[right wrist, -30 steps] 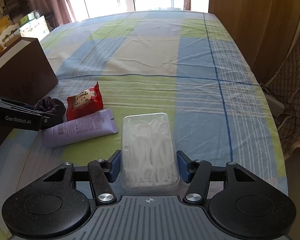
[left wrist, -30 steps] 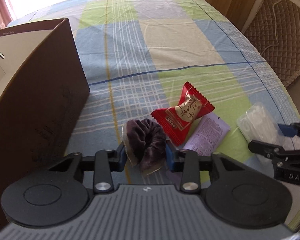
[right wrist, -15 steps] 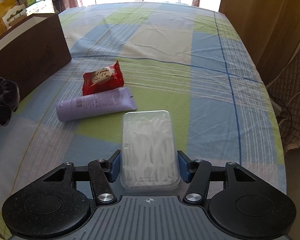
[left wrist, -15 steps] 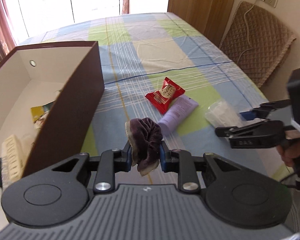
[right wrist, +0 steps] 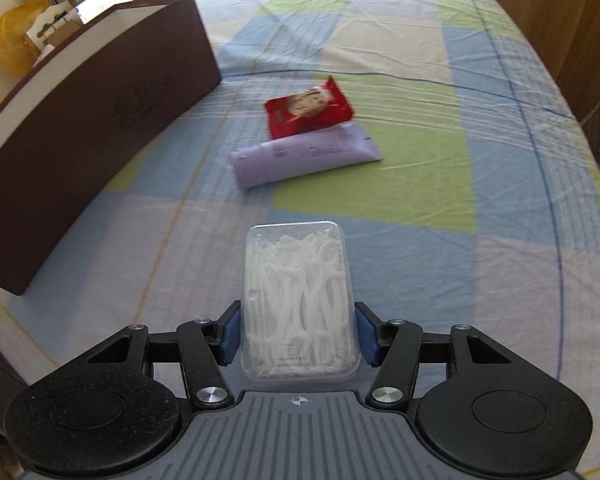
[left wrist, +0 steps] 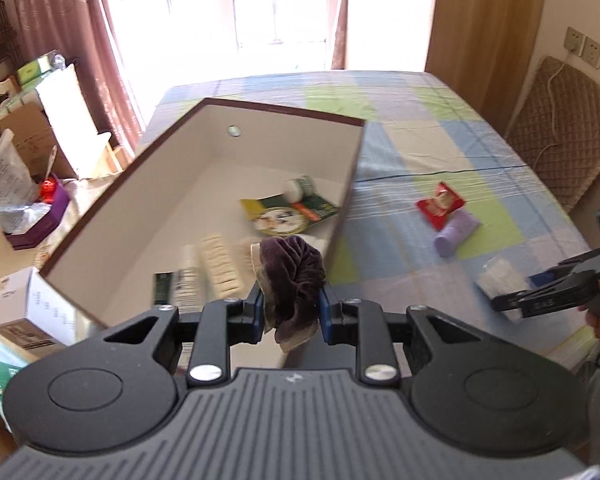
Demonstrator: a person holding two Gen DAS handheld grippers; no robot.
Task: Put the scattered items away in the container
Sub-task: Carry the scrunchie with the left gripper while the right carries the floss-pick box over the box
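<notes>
Left claw [left wrist: 291, 312] pinches the purple scrunchie [left wrist: 292, 276] over the brown box [left wrist: 204, 184]. Right claw [right wrist: 298, 334] grips the clear floss-pick case [right wrist: 298, 300] above the worktop [right wrist: 440, 260]

Home: curtains [left wrist: 80, 40], tablecloth [right wrist: 380, 40]

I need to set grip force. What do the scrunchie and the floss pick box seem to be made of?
The scrunchie in the left gripper looks like soft dark purple velvet: matte, gathered folds. The floss pick box between the right gripper's fingers looks like thin clear glossy plastic; the white picks show through.
</notes>
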